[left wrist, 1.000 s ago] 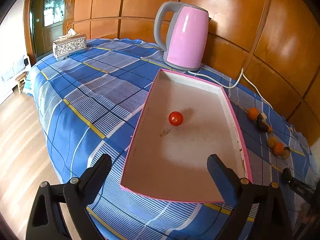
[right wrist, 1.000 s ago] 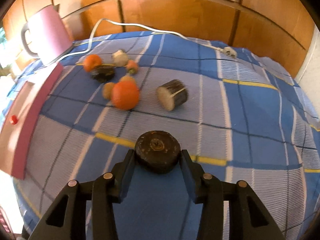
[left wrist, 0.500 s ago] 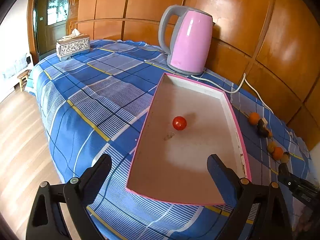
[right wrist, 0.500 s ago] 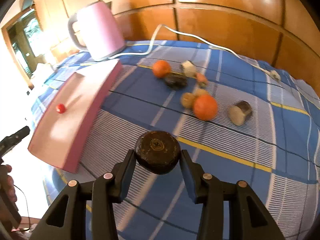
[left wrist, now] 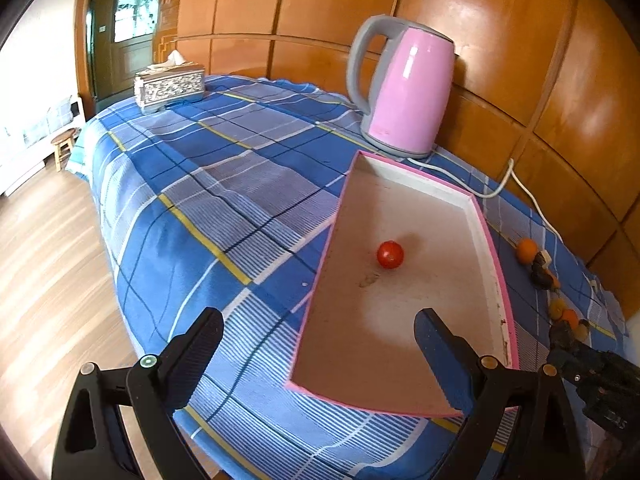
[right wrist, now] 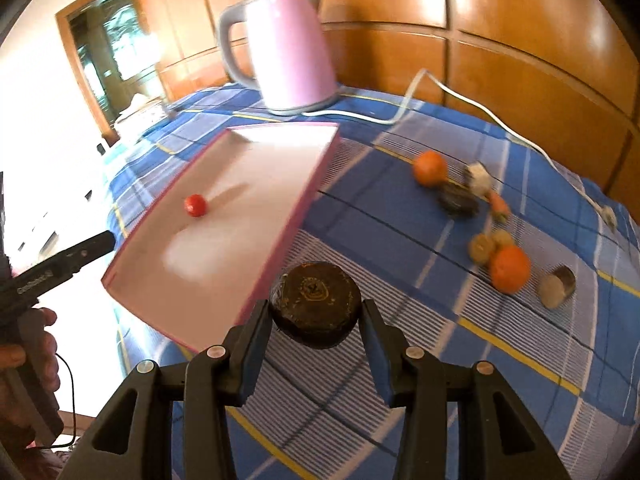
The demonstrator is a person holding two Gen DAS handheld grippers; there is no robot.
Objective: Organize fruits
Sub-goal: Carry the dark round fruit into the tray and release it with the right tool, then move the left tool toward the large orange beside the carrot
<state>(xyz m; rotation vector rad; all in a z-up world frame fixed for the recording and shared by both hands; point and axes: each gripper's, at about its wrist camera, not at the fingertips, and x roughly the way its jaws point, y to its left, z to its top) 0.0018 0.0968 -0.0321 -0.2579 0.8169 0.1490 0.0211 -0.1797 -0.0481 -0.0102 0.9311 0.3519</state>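
Right now your right gripper [right wrist: 316,314] pinches a dark round fruit [right wrist: 315,303] between its pads, held above the checked cloth [right wrist: 400,264] just beside the near right edge of the pink tray [right wrist: 292,224]. One red tomato [right wrist: 195,205] lies inside that tray. Further right, the remaining fruits [right wrist: 509,269] sit scattered. Your left gripper [left wrist: 318,342] hangs spread and empty over the tray's near corner.

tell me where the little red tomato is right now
The little red tomato lies alone inside the pink tray, around the middle of its floor, in both wrist views. The pink kettle stands just beyond the tray's far end.
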